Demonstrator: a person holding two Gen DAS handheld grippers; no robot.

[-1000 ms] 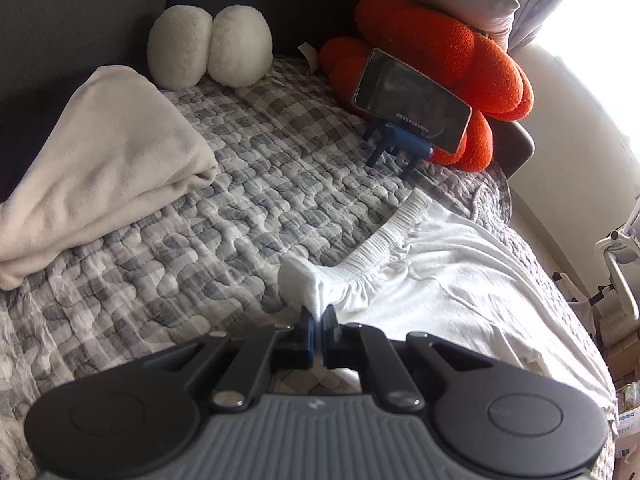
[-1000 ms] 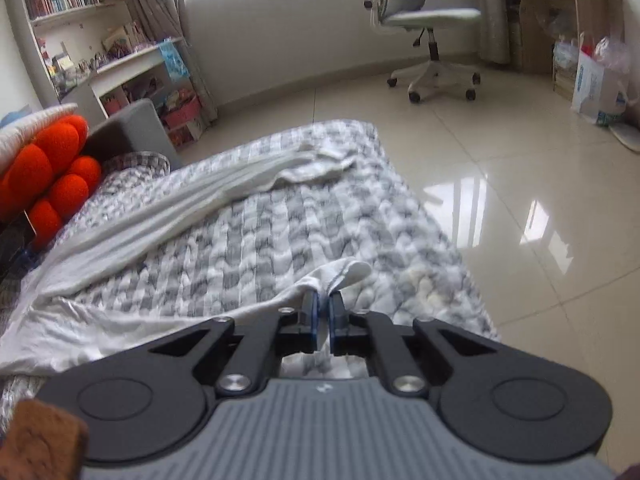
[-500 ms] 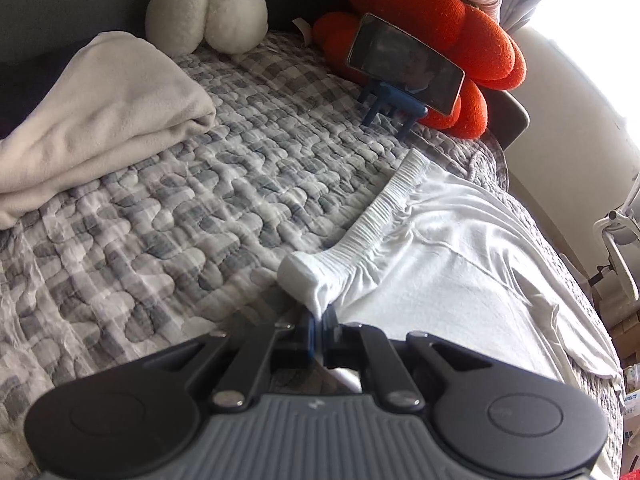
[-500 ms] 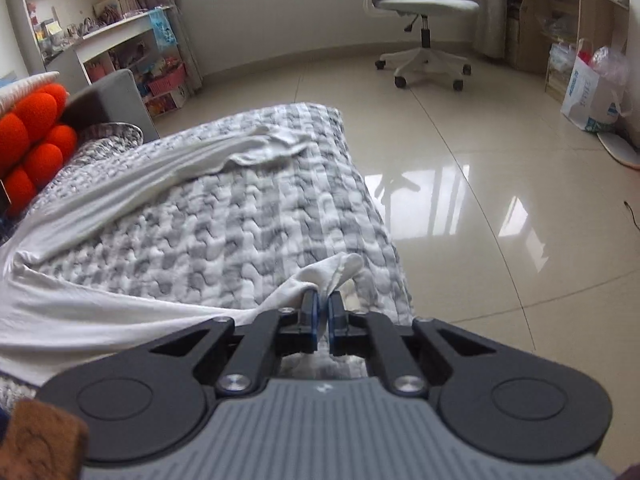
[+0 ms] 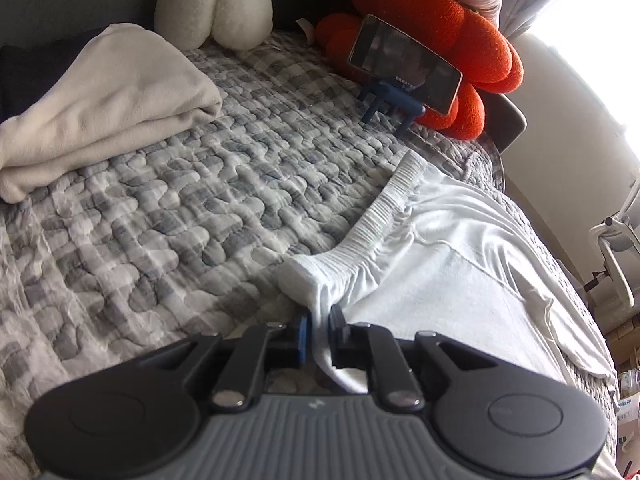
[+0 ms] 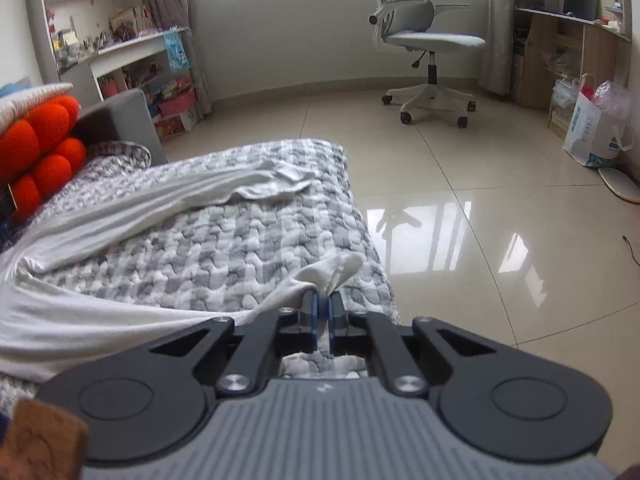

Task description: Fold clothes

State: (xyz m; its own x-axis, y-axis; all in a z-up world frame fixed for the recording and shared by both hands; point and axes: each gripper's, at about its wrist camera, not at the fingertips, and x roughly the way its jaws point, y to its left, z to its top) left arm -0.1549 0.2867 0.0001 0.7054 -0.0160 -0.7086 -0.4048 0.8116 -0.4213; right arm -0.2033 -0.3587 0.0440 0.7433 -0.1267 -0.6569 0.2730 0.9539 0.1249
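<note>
Left tool (image 5: 318,330) has just been opening around the white trousers' (image 5: 452,280) waistband. Right tool (image 6: 322,312) clenches a hem beside the bed (image 6: 256,248) edge; releasing it comes next, I judge

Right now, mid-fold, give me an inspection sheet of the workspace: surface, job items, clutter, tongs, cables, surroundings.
Surface: bed with a grey checked quilt, wrinkled, its end reaching the floor edge.
Job's things: white trousers spread flat, ribbed waistband towards the quilt's middle, one leg lying along the bed.
Clutter: folded cream blanket, two white plush balls, orange cushion, phone on a blue stand.
Tongs: left tongs have just been opening, waistband corner loose between them; right tongs shut on a leg cuff.
Cables: thin dark one on the floor.
Surroundings: office chair, bookshelves, carrier bag, glossy tiled floor.
</note>
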